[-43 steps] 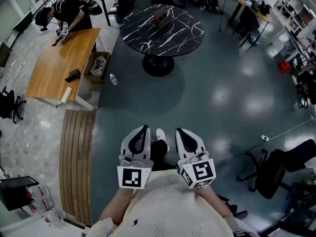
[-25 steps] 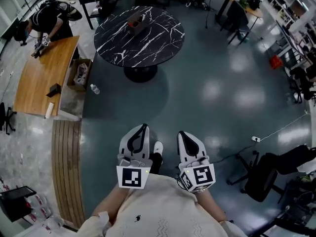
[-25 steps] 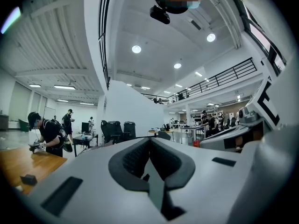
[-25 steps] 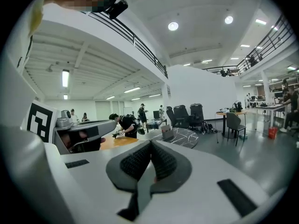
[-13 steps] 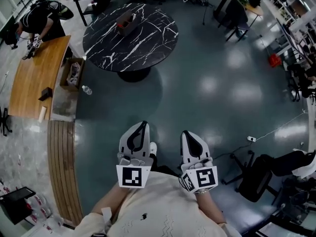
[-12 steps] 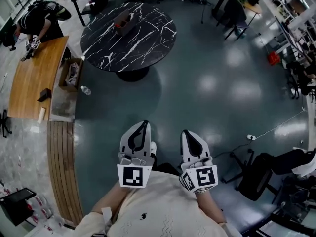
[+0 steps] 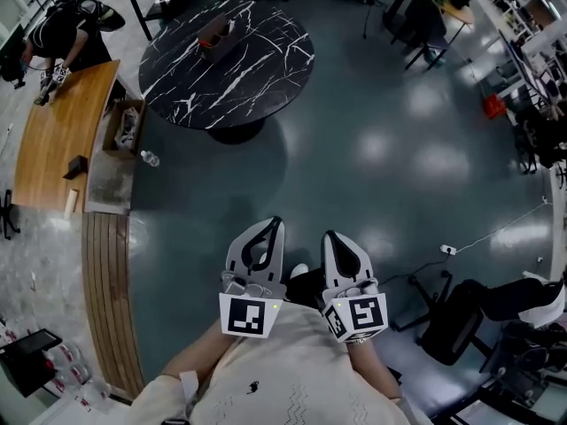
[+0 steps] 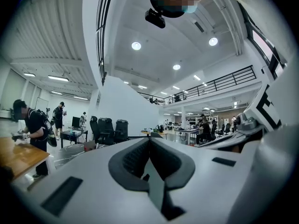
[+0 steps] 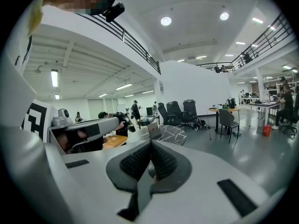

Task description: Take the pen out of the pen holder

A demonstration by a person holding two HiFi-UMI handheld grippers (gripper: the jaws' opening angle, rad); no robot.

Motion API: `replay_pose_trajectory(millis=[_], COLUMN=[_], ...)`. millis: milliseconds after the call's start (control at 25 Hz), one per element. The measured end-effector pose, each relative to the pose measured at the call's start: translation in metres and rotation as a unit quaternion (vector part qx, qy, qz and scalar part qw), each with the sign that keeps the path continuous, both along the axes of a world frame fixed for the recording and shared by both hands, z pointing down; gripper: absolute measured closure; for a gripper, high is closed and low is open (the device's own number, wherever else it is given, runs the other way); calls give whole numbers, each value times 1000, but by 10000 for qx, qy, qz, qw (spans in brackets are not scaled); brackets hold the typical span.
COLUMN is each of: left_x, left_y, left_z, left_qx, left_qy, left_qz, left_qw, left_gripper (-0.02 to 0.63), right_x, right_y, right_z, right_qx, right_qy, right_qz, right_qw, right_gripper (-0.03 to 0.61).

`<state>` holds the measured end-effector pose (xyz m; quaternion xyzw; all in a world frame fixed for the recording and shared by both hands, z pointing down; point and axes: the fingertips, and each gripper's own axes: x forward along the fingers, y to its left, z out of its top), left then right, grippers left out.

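Note:
The pen holder (image 7: 215, 32) is a small brown box standing on a round black marble table (image 7: 257, 60) at the far top left of the head view; I cannot make out the pens in it. It also shows far off in the right gripper view, as the pen holder (image 9: 153, 130) on the table (image 9: 172, 134). Both grippers are held close to my body, far from the table. My left gripper (image 7: 269, 225) is shut and holds nothing, as the left gripper (image 8: 149, 143) shows in its own view. My right gripper (image 7: 333, 236) is also shut and empty, seen again as the right gripper (image 9: 150, 147).
A wooden table (image 7: 62, 131) stands at left with a person (image 7: 53, 29) bent over it. A cardboard box (image 7: 124, 127), a bottle (image 7: 149, 158) and a slatted wooden bench (image 7: 102, 299) lie near it. An office chair (image 7: 461, 326) and a floor cable (image 7: 496, 233) are at right.
The round table has drifted left and nearer in the head view as I walk. My left gripper has shifted slightly right. Both grippers stay shut.

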<state>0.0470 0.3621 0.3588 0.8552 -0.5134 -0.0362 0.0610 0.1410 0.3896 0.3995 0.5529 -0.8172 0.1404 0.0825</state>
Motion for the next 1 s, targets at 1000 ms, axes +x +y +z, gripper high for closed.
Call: replay_pose_trajectory(millis=[1000], left_x=[297], left_y=[-108], left_z=[-1], left_qx=[-163], left_qy=[-683], left_qz=[-444], left_qw=[9965], left_gripper=[601], right_x=[288], right_y=[-143], right_z=[8], right_qx=[8], right_qy=[-747], right_qz=[-649], right_qw=[9951], right_gripper=[563])
